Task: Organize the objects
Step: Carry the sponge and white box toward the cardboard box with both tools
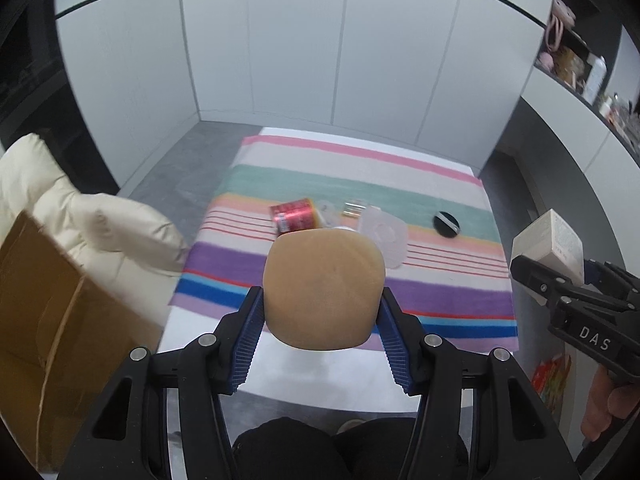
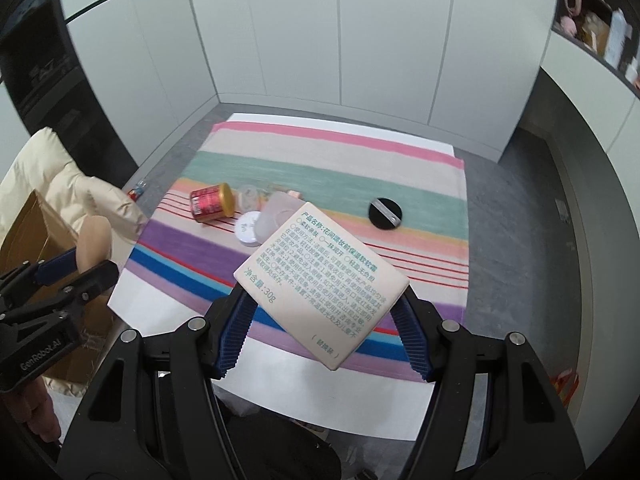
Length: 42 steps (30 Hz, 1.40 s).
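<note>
**Two items lifted, several left on the cloth**

The striped cloth [image 2: 420,184] holds what remains: a red tin [image 2: 211,202] on its side, clear lids [image 2: 276,216], a white jar [image 2: 247,229] and, well apart, a black puff [image 2: 385,213]. A cardboard box [image 1: 44,320] stands left, perhaps the destination. The left gripper [image 1: 322,304] clamps a tan sponge [image 1: 324,286]; the right gripper [image 2: 324,312] pinches a printed carton [image 2: 320,284], both above the cloth

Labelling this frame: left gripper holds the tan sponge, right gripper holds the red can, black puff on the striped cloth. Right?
Not the red can: it lies on the striped cloth. The right gripper holds the printed box, per the right wrist view. The rest stands.
</note>
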Available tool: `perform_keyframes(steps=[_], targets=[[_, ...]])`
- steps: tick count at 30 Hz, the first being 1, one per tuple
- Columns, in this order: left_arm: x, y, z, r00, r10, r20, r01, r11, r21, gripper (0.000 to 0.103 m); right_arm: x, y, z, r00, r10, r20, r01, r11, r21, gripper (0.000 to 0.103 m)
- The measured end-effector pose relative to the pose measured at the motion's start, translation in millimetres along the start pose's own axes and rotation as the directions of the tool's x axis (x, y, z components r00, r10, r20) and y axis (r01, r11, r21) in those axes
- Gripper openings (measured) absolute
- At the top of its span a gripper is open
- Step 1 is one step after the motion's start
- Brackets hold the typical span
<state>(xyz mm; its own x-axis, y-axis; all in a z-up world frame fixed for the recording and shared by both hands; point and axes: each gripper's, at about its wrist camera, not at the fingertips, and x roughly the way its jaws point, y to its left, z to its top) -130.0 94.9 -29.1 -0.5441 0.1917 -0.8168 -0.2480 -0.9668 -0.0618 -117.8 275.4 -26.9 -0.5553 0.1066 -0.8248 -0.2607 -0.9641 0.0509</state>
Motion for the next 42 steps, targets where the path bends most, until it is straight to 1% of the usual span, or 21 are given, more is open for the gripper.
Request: perform_keyframes(steps=[8,11,16,19,22,30,42], targets=[[-19.6,34.0,-4.7,0.999,0.03,0.041,-0.028,0.998,-0.053,0.057,0.0,38.8,-2.8,0.998,0.056,0.0,-0.056,0.996,-0.067,0.068],[-22.1,48.9,-6.2,0.998,0.035,0.047,-0.031,0.996,-0.08,0.057,-1.2,52.8,-0.9,0.998,0.069,0.009,-0.068,0.993,-0.094,0.068],[-29.0,70.5,-7.4,0.997,0.052,0.059,-0.046,0.995,-0.094,0.057,-4.3,76.0,-0.3,0.996,0.087,0.024,-0.083,0.986,-0.144,0.068],[-31.4,82.4,-10.6,0.996,0.071,0.062,-0.064,0.992,-0.104,0.057,-4.7,84.7,1.4,0.994,0.105,0.025,-0.1,0.983,-0.153,0.068],[-34.1,91.3,-14.2,0.995,0.077,0.059,-0.07,0.991,-0.112,0.057,-5.3,91.9,4.1,0.994,0.107,0.035,-0.1,0.982,-0.162,0.068],[-44.0,110.0,-18.9,0.991,0.107,0.081,-0.096,0.987,-0.133,0.057,-1.8,114.1,8.2,0.991,0.132,0.036,-0.123,0.975,-0.182,0.068],[-60.7,146.7,-32.7,0.982,0.163,0.098,-0.143,0.972,-0.186,0.057,0.5,160.9,11.6,0.98,0.197,0.041,-0.182,0.955,-0.235,0.068]])
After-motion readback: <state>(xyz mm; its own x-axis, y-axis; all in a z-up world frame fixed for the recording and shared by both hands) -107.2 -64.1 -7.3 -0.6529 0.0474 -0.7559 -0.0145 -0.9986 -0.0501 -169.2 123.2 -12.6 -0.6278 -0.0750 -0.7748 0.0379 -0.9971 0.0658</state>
